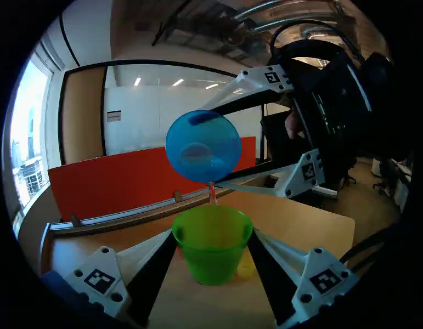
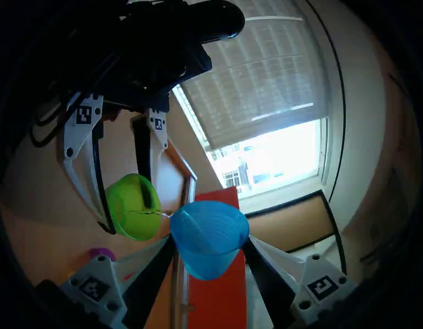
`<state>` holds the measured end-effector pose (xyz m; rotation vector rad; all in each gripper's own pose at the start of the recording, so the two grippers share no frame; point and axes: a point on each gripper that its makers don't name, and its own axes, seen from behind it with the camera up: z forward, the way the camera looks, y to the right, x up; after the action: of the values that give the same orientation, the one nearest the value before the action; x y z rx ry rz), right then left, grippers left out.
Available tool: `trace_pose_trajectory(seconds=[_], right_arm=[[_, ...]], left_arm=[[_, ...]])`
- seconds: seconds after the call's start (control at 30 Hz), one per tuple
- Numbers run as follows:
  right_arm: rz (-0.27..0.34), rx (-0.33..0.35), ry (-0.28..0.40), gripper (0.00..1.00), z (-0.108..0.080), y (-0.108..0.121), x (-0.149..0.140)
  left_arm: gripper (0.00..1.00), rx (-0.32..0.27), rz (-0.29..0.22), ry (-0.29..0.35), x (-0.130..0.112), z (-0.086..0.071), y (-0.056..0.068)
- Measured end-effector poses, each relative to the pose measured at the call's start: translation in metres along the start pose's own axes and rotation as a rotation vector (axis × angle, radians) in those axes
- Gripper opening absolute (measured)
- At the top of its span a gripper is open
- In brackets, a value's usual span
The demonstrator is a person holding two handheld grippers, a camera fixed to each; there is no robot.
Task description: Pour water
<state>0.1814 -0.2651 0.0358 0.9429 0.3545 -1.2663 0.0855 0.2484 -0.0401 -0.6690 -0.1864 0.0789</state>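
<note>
Blue cup (image 1: 203, 145) clamped in my right gripper (image 2: 208, 241), mid-pour at 12 o'clock above the green cup (image 1: 212, 247) my left gripper (image 1: 211, 237) grips; next, I'd tip further, stream (image 1: 212, 193) centred.

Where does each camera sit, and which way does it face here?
Left gripper view: rides the left tongs, facing across the table; own fingers grip the green cup.
Right gripper view: rides the right tongs, rolled sideways toward the window; own fingers grip the tipped blue cup.
Shared: both cups, both tongs.
</note>
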Motion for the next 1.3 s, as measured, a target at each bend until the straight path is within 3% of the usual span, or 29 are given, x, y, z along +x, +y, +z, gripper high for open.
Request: trace_pose_trajectory(seconds=[1.3], right_arm=[[-0.078, 0.007, -0.002, 0.89, -0.0005, 0.0042, -0.0009]], left_arm=[[0.87, 0.003, -0.003, 0.0, -0.0004, -0.001, 0.0016]])
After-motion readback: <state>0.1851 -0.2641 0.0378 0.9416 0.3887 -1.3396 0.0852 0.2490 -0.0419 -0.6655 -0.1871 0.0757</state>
